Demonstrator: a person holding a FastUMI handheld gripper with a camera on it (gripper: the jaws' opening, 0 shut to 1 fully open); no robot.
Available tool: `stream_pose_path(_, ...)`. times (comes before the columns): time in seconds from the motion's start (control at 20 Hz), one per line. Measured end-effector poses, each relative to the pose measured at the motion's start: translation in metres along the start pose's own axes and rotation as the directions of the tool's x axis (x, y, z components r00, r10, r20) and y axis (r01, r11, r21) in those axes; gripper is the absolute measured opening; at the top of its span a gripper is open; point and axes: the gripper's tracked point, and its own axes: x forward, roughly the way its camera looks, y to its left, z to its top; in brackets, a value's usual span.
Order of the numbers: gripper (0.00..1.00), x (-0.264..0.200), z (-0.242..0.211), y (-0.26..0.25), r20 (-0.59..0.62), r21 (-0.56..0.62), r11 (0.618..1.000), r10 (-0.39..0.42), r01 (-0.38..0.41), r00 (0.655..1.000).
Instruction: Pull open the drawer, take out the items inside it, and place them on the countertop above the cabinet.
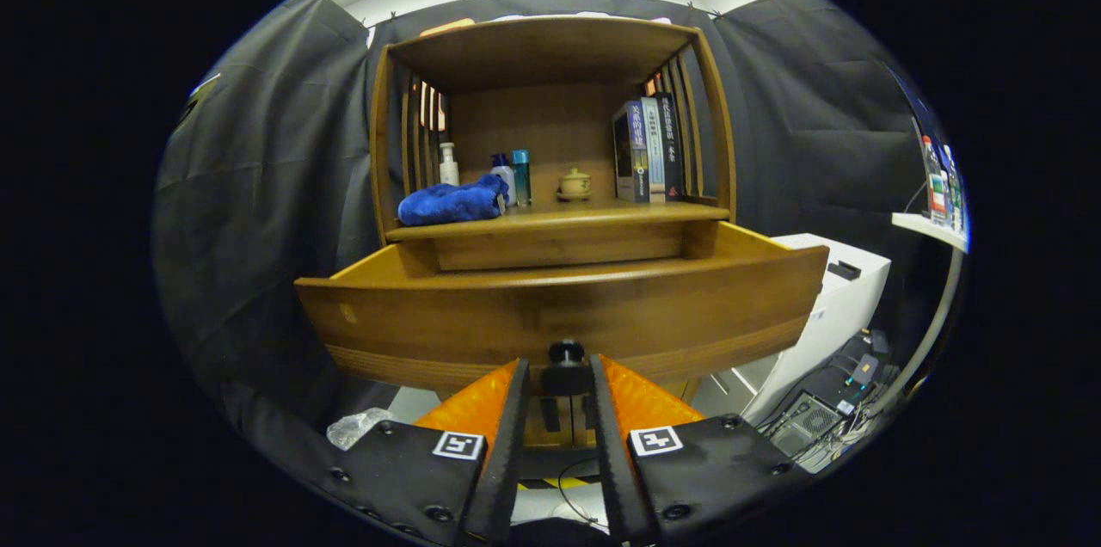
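Note:
A wooden cabinet (550, 57) stands ahead with its drawer (559, 310) pulled out toward me. My gripper (563, 368) sits at the drawer front's lower middle, both fingers closed on the dark round knob (566, 351). I look up at the drawer front from below, so its inside is hidden. The countertop (559, 218) above the drawer carries a blue towel (452, 203), a white pump bottle (448, 164), two small bottles (513, 177), a little lidded jar (575, 183) and some upright books (649, 149).
A white unit (839, 298) stands right of the drawer, with a computer case and cables (826, 414) on the floor below it. A white shelf with bottles (938, 216) is at the far right. Crumpled plastic (357, 427) lies on the floor, left of the fingers.

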Motion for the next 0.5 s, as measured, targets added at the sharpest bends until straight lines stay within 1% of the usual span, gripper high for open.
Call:
stream_pose_path(0.2, 0.56, 0.006, 0.044, 0.011, 0.031, -0.007, 0.999, 0.031, -0.031, 0.999)
stream_pose_path(0.25, 0.61, 0.010, 0.055, 0.013, 0.040, -0.008, 0.999, 0.039, -0.039, 0.998)
stream_pose_path(0.45, 0.81, 0.036, 0.095, 0.012, 0.048, -0.028, 0.999, 0.025, -0.024, 0.999)
stream_pose_path(0.5, 0.83, 0.044, 0.102, 0.012, 0.040, -0.029, 0.999, 0.024, -0.023, 0.999)
